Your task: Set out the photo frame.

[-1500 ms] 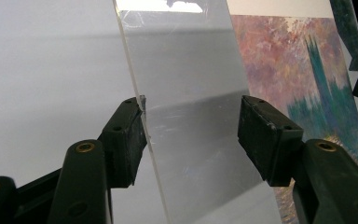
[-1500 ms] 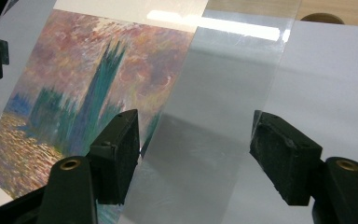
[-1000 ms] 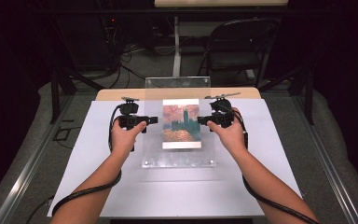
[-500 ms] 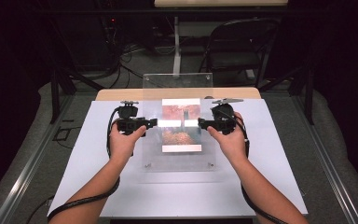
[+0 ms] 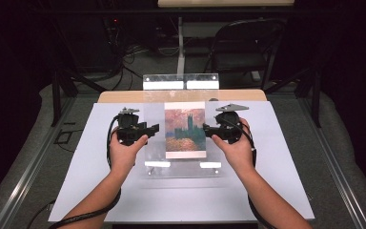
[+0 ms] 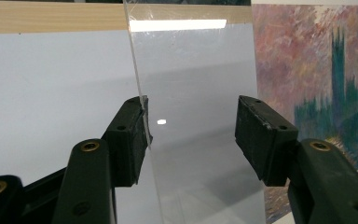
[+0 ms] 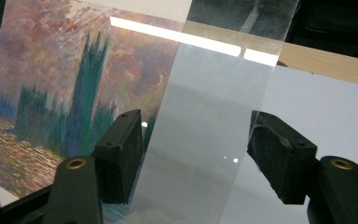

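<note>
Wooden table (image 5: 124, 96), white sheet (image 5: 286, 162) spread across it, painted picture (image 5: 185, 128) lying on the sheet

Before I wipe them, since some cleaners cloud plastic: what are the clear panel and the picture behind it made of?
The clear panel looks like acrylic: glossy, see-through, fine scratches, mirroring the ceiling lights. The picture seems a paper or card print with a white border, matte where uncovered; the brushstrokes look printed, though the frames cannot settle that.

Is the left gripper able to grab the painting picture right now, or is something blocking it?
Probably not. The left gripper straddles the edge of the clear sheet, and the painting lies further along, seemingly behind that sheet, so the sheet looks to be in the way.
</note>
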`<state>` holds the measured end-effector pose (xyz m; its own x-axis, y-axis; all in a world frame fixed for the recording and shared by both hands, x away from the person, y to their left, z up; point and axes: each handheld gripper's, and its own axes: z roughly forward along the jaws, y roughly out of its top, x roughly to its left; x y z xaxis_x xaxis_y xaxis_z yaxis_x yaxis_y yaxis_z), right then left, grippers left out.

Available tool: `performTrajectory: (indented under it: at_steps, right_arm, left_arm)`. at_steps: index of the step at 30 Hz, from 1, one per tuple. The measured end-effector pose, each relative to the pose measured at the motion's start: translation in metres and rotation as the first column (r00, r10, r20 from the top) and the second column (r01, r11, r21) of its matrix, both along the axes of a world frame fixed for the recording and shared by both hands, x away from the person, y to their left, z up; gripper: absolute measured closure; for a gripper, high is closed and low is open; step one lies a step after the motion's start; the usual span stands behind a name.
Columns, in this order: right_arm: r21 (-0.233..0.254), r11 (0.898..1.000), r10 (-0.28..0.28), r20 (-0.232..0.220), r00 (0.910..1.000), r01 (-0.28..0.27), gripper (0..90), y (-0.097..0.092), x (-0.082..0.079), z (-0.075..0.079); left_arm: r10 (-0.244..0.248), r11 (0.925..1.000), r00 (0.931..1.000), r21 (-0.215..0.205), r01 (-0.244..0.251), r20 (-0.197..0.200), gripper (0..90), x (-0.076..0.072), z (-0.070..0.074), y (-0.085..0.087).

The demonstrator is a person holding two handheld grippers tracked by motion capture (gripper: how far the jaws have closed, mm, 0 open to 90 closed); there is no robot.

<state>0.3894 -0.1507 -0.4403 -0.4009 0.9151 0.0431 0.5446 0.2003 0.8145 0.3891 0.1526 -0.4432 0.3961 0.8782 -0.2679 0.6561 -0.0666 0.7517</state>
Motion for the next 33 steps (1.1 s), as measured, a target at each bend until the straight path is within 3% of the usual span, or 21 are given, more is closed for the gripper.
performTrajectory:
  at_steps: [6,14,26,33]
  right_arm:
    - [-0.020,1.000,0.014,0.030,0.9994,-0.014,35.9,-0.001,-0.012,0.002]
    - [0.030,0.999,0.021,0.060,0.9980,-0.023,36.5,-0.005,-0.029,0.005]
    - [0.060,0.998,0.028,0.103,0.9943,-0.034,37.8,-0.008,-0.052,0.007]
    - [0.014,1.000,0.022,0.140,0.9899,-0.025,50.3,-0.009,-0.067,0.007]
  left_arm:
    - [-0.010,0.9999,0.9994,0.014,0.010,0.032,45.7,-0.011,0.002,0.001]
    - [-0.016,0.9998,0.9982,0.008,0.016,0.058,48.5,-0.027,0.005,0.003]
    - [-0.027,0.9996,0.9945,0.008,0.026,0.101,52.2,-0.050,0.005,0.006]
    - [-0.033,0.9995,0.9911,0.005,0.033,0.129,55.4,-0.063,0.005,0.009]
